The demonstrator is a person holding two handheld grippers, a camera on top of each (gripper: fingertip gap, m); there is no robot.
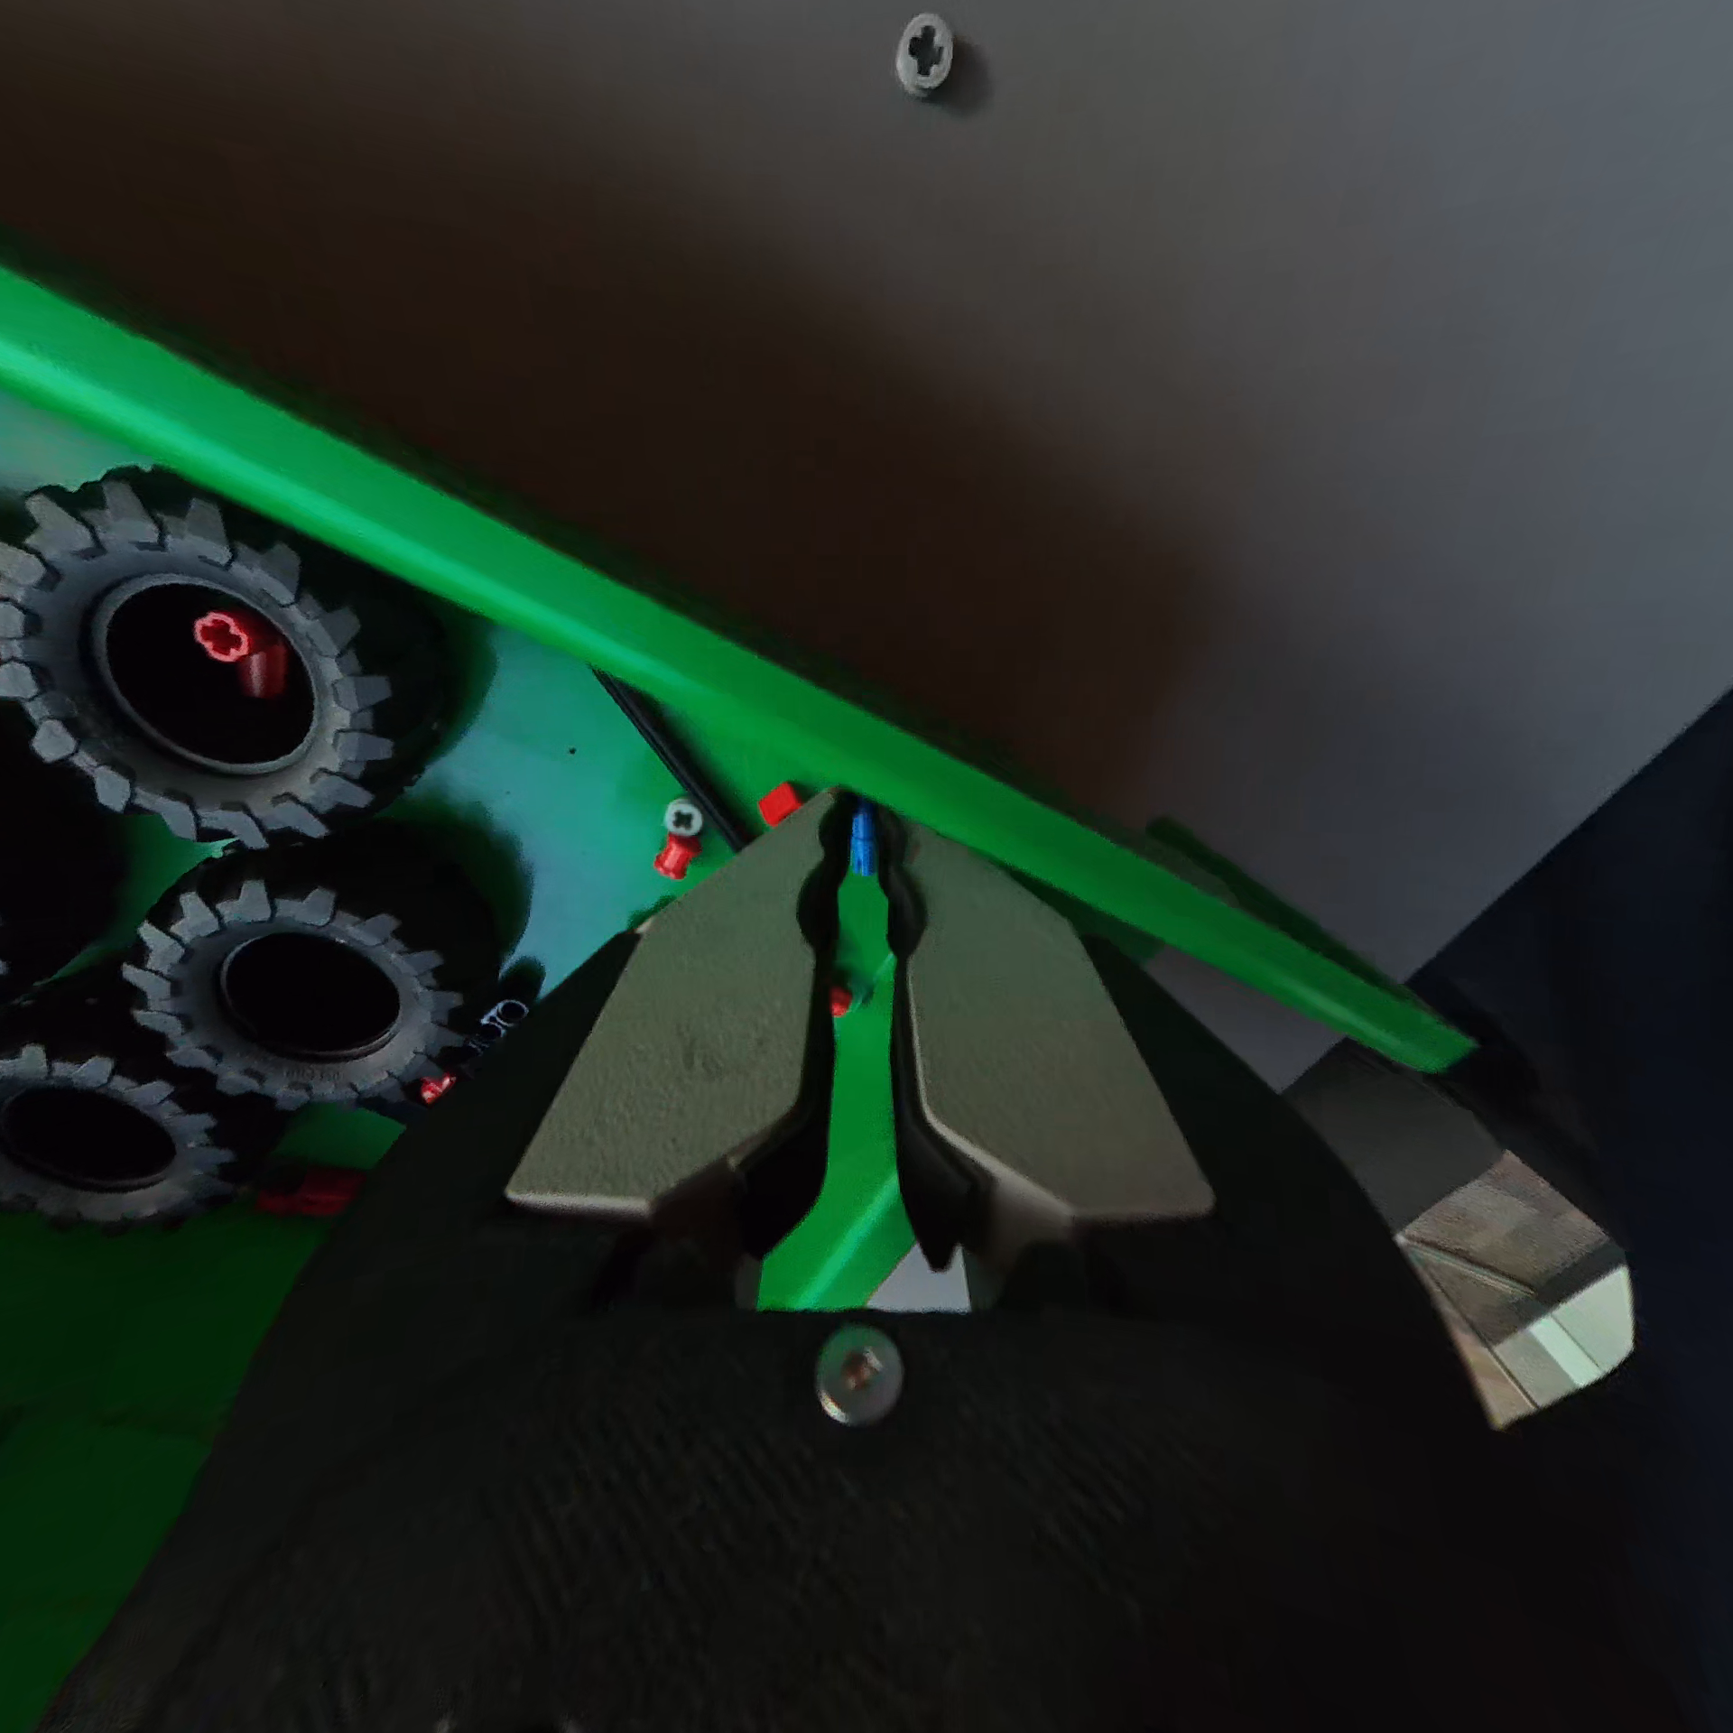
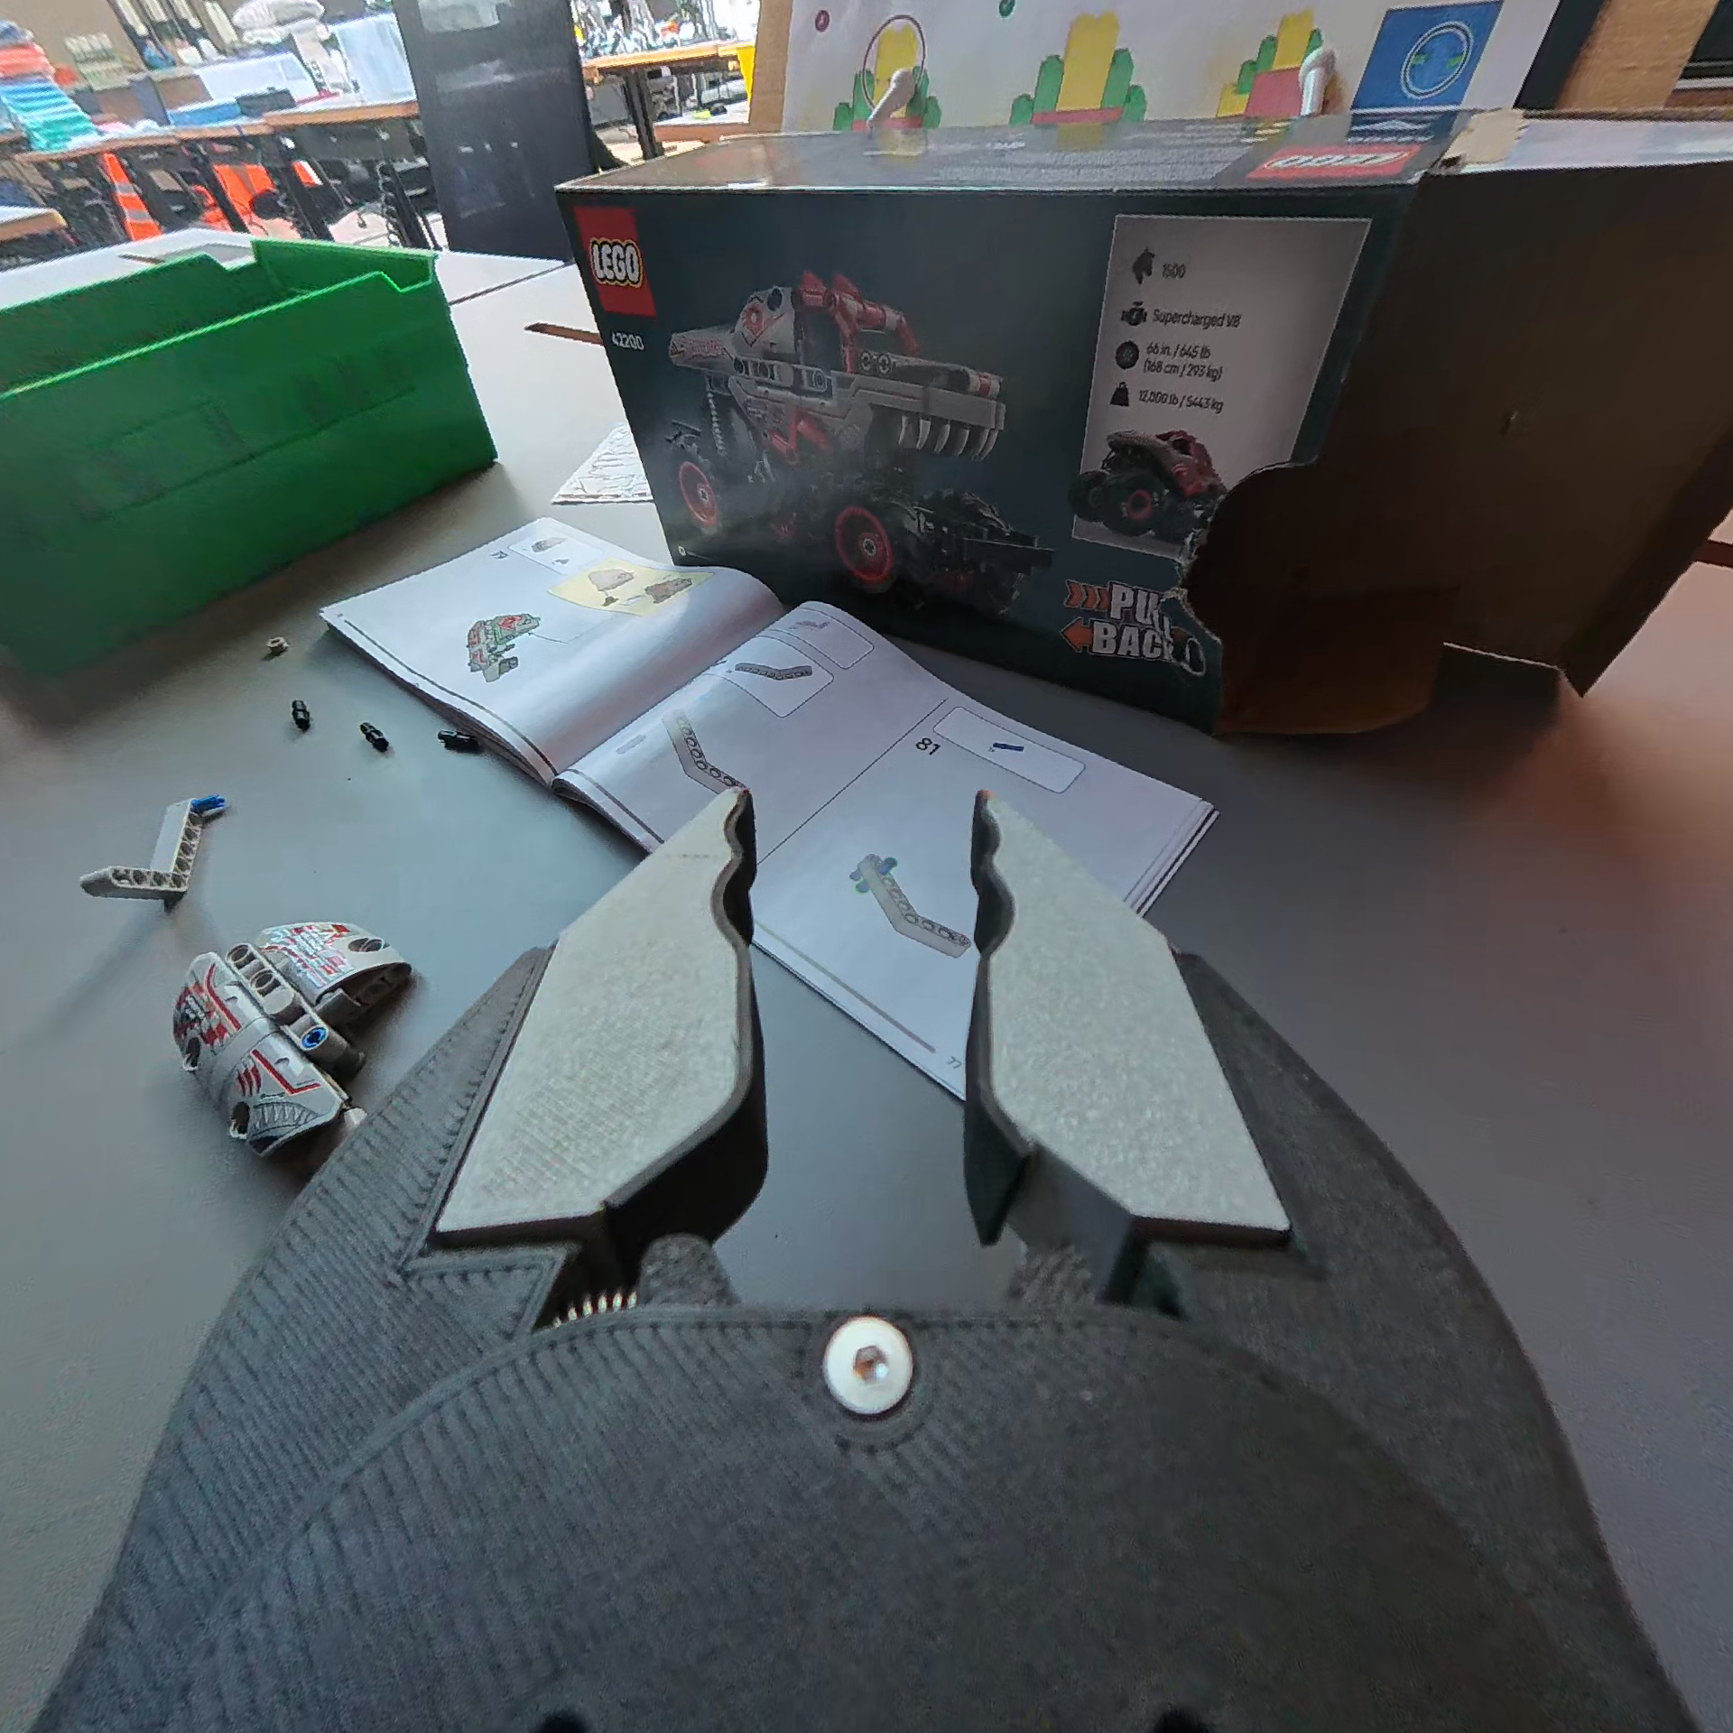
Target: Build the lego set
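Grey surface (image 2: pixel 1407 985) carries everything. Biggest item: set box (image 2: pixel 938 394), dark, standing upright at the back, right end torn open. Green bin (image 2: pixel 234 450) sits on the surface far left in the right wrist view; left wrist view looks down into it, rim (image 1: pixel 656 638) running diagonally across the frame. Open instruction booklet (image 2: pixel 750 750) lies flat just in front of the box. Three black knobby tires (image 1: pixel 197 647) rest in the bin, crowded together; the top one has a red axle piece (image 1: pixel 234 647) in its hole. Printed grey and red sub-assembly (image 2: pixel 272 1022) lies on the surface left of the right hand-held gripper. Grey angled beam (image 2: pixel 159 863) with a blue pin at its far end lies beyond it. Three small black pins (image 2: pixel 375 736) sit apart between beam and booklet. Left hand-held gripper (image 1: pixel 863 844) is inside the bin by the rim, nearly closed, tips pinching a small blue pin (image 1: pixel 863 841). Small red pieces (image 1: pixel 677 853) and a grey bush (image 1: pixel 684 818) lie just left of it. Right hand-held gripper (image 2: pixel 858 825) hangs over the booklet, wide apart, holding nothing.
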